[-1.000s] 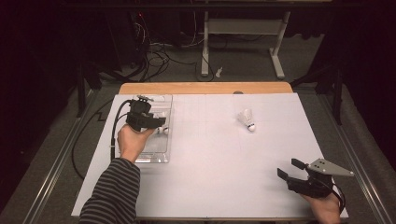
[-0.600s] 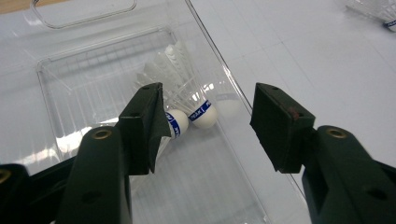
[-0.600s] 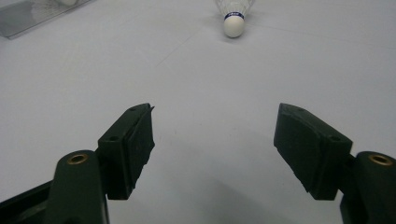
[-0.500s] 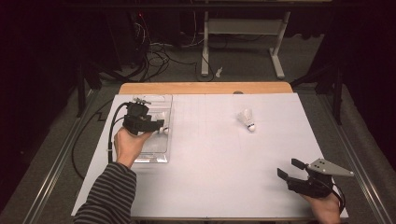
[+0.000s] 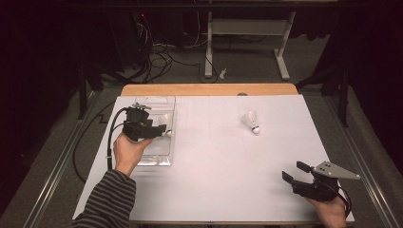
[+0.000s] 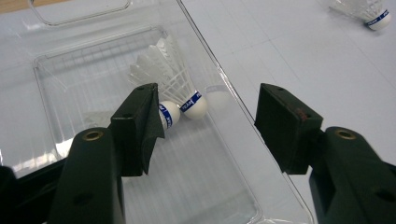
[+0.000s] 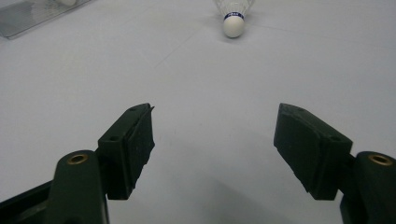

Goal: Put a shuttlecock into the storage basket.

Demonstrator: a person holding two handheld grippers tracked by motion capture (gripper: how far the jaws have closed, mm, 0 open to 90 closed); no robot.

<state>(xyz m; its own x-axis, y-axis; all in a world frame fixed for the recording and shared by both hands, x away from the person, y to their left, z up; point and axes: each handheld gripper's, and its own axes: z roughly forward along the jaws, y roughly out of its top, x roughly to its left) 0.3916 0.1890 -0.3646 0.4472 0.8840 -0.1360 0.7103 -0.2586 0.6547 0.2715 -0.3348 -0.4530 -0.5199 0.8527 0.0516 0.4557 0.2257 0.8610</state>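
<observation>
White tabletop carries a clear tray at nine o'clock; left gripper, jaws just spreading off two shuttlecocks inside, should lift straight up. Right gripper gapes empty.

tray: clear glossy plastic | shuttlecocks: white feathers, smooth cork heads | gripper jaws: matt black plastic | table cover: matt white paper | table edge: wood
</observation>
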